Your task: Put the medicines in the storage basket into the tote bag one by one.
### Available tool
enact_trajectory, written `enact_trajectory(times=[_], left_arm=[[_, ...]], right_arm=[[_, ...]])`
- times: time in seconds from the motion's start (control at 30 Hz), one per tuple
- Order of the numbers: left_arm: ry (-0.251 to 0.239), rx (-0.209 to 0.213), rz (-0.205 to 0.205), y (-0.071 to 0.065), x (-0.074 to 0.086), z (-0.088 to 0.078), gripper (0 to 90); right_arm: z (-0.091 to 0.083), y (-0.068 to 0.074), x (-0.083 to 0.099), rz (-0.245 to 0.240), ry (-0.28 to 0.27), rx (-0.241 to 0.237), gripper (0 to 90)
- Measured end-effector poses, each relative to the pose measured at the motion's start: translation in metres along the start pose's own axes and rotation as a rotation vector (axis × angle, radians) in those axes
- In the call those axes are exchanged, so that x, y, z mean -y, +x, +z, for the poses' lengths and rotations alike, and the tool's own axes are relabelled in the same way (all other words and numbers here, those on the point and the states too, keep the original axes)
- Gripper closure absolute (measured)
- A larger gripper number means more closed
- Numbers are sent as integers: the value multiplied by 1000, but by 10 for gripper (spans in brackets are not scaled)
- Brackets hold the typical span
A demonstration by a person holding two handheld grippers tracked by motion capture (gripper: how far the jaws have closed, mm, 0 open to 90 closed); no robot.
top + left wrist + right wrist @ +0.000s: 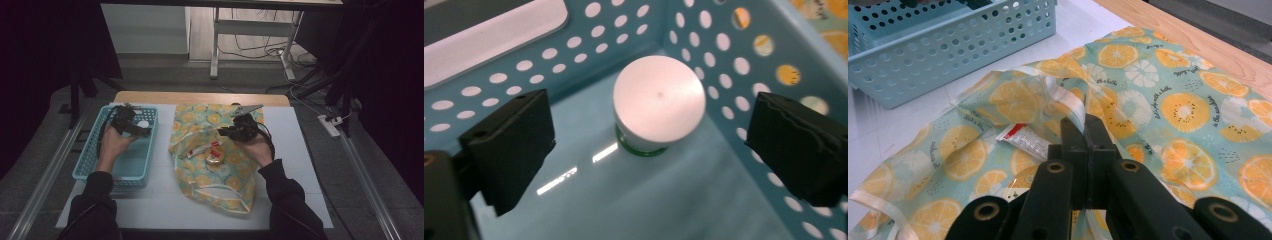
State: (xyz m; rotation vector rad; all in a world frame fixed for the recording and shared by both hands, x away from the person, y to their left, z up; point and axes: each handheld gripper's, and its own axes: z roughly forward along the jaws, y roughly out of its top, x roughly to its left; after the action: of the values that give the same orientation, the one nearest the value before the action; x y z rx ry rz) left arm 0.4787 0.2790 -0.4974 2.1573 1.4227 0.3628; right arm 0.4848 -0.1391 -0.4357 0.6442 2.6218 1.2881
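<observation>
White matting covered the table (300,165). One white-capped jar (659,102) already stood in the blue basket (724,30), between the left gripper (649,150)'s released jaws. Right gripper (1087,135), clenched, pinched the citrus-print bag (1168,105)'s edge; a tube (1023,140) and tin (216,158) remained below it.

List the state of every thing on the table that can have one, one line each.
Jar: upright in the basket, white lid on, not gripped.
Basket: upright on the table.
Fabric bag: lying flat, its edge lifted.
Tube: lying on the bag.
Left gripper: open around the jar.
Right gripper: shut on the bag's edge.
</observation>
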Motion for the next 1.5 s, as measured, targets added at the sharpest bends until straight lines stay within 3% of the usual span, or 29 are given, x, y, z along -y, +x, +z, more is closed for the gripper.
enact_trajectory(times=[0.17, 0.27, 0.4, 0.53, 0.73, 0.97, 1.37, 1.5], left_arm=[[19, -24, 13, -1, -2, 3, 177], [15, -15, 9, -1, -3, 2, 270], [43, -11, 15, -2, -4, 6, 351], [36, 0, 13, -2, -5, 4, 497], [52, -19, 2, -5, -7, 3, 505], [30, -29, -3, -8, -8, -6, 507], [-27, 18, 6, -17, -13, -39, 508], [-32, 28, 30, -23, -15, -47, 508]], right_arm=[[0, 0, 0, -2, -2, 0, 900], [0, 0, 0, -2, -1, -1, 900], [0, 0, 0, -1, 0, -1, 900], [0, -1, 0, 1, -1, -1, 900], [0, -1, 0, 0, 0, -2, 900], [-1, -2, 1, 1, -3, 0, 900], [0, 0, 0, 1, -2, 1, 900], [0, 0, 0, 0, -3, 0, 900]])
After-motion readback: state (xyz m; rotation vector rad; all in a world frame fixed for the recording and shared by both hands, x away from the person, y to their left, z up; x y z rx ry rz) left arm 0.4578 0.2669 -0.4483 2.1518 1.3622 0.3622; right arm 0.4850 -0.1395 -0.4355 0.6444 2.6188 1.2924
